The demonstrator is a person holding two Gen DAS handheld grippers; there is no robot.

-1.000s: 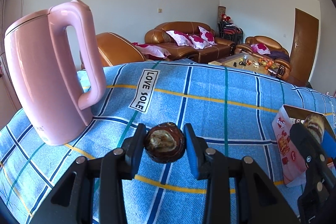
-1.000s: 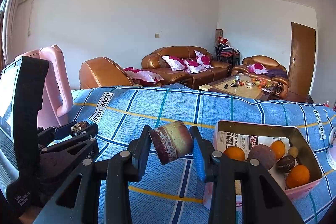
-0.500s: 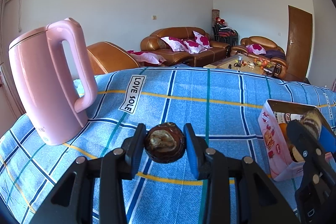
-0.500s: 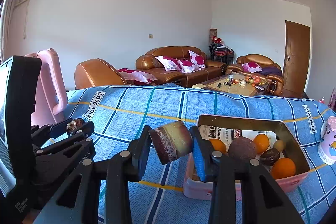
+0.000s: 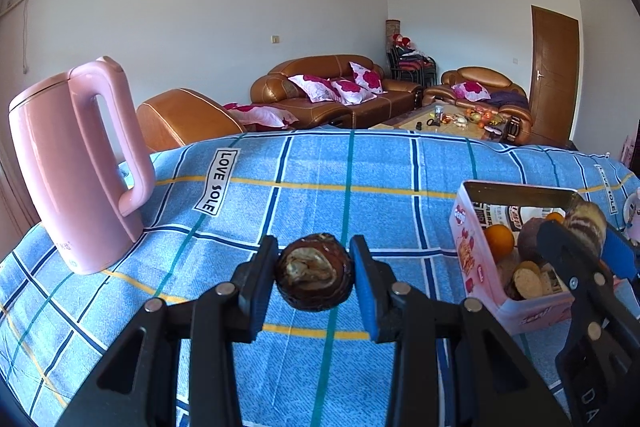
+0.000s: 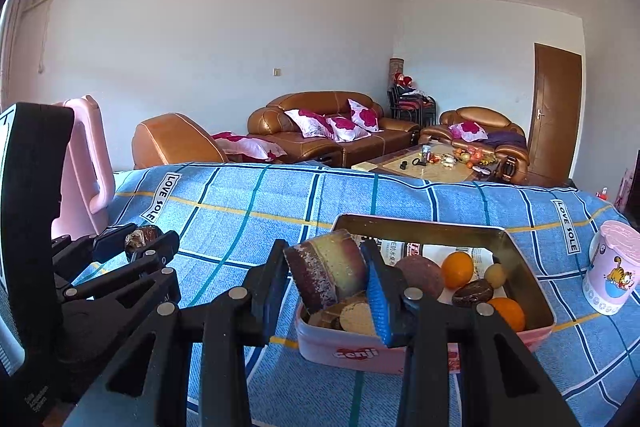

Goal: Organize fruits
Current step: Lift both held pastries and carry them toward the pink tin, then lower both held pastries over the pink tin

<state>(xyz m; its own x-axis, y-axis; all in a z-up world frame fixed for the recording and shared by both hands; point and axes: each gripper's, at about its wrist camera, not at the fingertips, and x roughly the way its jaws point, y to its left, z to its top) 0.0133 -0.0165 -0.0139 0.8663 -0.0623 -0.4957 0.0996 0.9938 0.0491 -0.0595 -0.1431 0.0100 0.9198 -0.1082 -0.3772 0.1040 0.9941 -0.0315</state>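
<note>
My left gripper (image 5: 314, 277) is shut on a dark brown round fruit (image 5: 313, 277) with a pale shrivelled top, held above the blue checked cloth (image 5: 320, 187). It also shows in the right wrist view (image 6: 142, 241). My right gripper (image 6: 328, 277) is shut on a cut fruit piece (image 6: 326, 273) with a dark red rind and yellowish flesh, held over the near left end of the pink tin box (image 6: 400, 351). The box holds oranges (image 6: 459, 269), a purple-brown round fruit (image 6: 420, 273), a dark fruit (image 6: 473, 293) and sliced pieces. The box shows at the right in the left wrist view (image 5: 468, 247).
A tall pink kettle (image 5: 76, 167) stands at the left of the table. A pink printed cup (image 6: 610, 273) stands right of the box. Brown sofas (image 5: 332, 87) and a coffee table lie beyond the table's far edge.
Both grippers have moved right toward the box, still holding their fruits. The right gripper's piece now hangs over the box's near left end; the kettle has slid left in view.
</note>
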